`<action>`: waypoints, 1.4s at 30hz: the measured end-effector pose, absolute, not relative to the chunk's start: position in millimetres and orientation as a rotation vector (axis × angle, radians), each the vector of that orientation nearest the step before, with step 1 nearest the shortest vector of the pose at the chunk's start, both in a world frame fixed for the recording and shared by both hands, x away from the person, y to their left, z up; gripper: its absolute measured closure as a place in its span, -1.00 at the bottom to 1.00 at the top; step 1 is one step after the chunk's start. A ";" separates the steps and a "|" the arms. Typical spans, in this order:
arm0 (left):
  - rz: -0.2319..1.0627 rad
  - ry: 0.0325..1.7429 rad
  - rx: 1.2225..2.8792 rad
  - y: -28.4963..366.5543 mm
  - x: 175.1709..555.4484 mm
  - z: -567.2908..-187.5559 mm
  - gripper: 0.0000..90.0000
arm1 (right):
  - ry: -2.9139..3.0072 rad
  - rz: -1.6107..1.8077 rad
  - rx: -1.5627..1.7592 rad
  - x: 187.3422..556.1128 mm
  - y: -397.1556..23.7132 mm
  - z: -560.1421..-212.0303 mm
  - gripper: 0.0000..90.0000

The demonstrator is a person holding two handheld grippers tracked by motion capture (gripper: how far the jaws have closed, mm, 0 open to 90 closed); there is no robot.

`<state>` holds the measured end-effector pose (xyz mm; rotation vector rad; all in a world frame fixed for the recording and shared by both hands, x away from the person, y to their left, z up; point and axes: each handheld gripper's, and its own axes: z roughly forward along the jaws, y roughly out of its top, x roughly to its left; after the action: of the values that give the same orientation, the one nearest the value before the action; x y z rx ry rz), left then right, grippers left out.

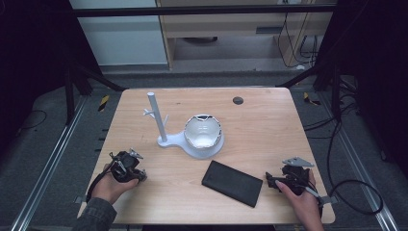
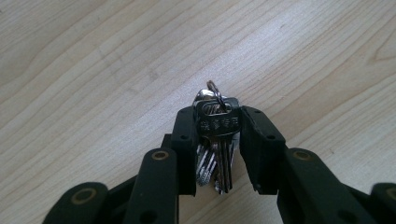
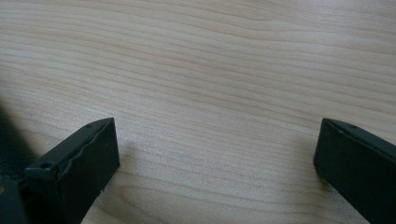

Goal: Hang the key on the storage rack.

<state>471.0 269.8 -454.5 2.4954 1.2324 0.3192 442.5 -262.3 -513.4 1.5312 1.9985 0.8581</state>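
Keys [image 2: 215, 140] on a ring sit clamped between the left gripper's [image 2: 215, 144] pads near the table's [image 1: 269, 120] left front; the white peg stand [image 1: 156, 118] lies farther in, rightward (right gripper [image 3: 215, 154] gapes, idle).

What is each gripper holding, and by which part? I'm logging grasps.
The left gripper clamps a bunch of silver metal keys across their heads and upper blades. The right gripper holds nothing.

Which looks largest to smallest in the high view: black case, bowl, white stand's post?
1. Black case.
2. Bowl, close behind; the case lies nearer the camera, so this is unsure.
3. White stand's post, tall but thinnest.
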 end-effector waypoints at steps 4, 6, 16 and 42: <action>0.307 1.213 2.473 275.9 469.5 -443.3 0.50 | 1.998 0.859 1.532 442.5 -262.2 -513.4 -0.99; 0.317 1.208 2.467 278.8 468.6 -436.3 0.50 | 1.999 0.857 1.529 442.5 -262.3 -513.5 -0.99; 0.325 1.142 2.491 288.7 469.8 -395.1 0.50 | 1.998 0.855 1.530 442.6 -261.9 -513.5 -0.99; 0.472 0.979 2.572 251.3 505.0 -277.1 0.50 | 2.008 0.853 1.515 442.8 -262.1 -513.8 -0.99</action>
<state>505.0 251.3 -277.1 2.5724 0.9789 0.4722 442.8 -262.1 -513.8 1.5148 2.0079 0.8534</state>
